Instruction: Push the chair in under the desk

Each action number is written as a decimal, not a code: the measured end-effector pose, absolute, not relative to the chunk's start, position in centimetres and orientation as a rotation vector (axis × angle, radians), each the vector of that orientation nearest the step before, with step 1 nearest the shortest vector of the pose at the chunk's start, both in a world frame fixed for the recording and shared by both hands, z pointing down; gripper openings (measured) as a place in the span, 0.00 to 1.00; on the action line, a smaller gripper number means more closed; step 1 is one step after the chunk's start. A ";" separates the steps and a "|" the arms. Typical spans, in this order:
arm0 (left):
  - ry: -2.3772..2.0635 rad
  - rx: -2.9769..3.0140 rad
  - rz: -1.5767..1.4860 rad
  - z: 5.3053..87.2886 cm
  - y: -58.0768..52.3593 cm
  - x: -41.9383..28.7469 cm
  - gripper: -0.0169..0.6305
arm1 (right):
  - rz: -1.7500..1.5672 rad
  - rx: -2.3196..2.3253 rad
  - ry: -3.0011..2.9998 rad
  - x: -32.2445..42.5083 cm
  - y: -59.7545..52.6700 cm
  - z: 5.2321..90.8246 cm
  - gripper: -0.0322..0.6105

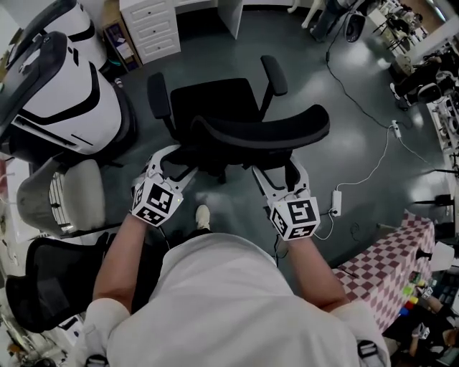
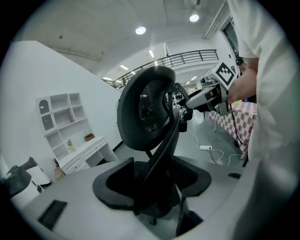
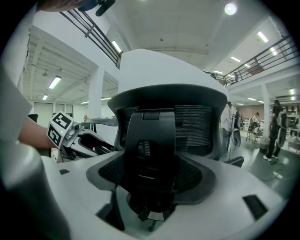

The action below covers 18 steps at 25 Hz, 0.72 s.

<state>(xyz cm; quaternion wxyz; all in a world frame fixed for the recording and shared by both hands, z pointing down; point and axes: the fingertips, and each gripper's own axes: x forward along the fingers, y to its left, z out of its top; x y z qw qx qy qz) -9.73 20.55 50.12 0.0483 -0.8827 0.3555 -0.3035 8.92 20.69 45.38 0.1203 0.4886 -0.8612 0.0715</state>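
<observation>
Head view: the black office chair (image 1: 215, 100) stands on the dark floor short of the white desk (image 1: 231, 20). Its backrest (image 1: 272, 129) faces me, with my left gripper (image 1: 174, 163) and right gripper (image 1: 278, 173) at its lower edge. Left gripper view: the jaws are spread wide and released, with the backrest's spine framed between them. Right gripper view: the jaws are likewise released, and the backrest is centred between them.

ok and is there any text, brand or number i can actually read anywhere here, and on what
No readable words, brands or numbers in any view.
left marker cube: black-and-white square pattern only, no letters.
right marker cube: the same, pattern only.
chair: no label shows.
Small items at the head view's right edge: too small to read.
</observation>
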 end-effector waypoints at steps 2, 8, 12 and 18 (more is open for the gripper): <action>1.062 -2.698 -0.895 50.0 20.5 -9.7 0.39 | 0.213 1.443 -2.507 9.0 20.5 45.3 0.56; 1.019 -2.706 -0.868 49.9 20.0 -10.0 0.38 | 0.216 1.492 -2.489 8.7 20.1 45.2 0.56; 0.996 -2.717 -0.881 49.8 19.1 -10.5 0.37 | 0.223 1.499 -2.483 8.3 19.2 45.1 0.56; 0.964 -2.720 -0.888 49.8 17.0 -10.9 0.36 | 0.263 1.493 -2.465 7.9 17.1 45.3 0.55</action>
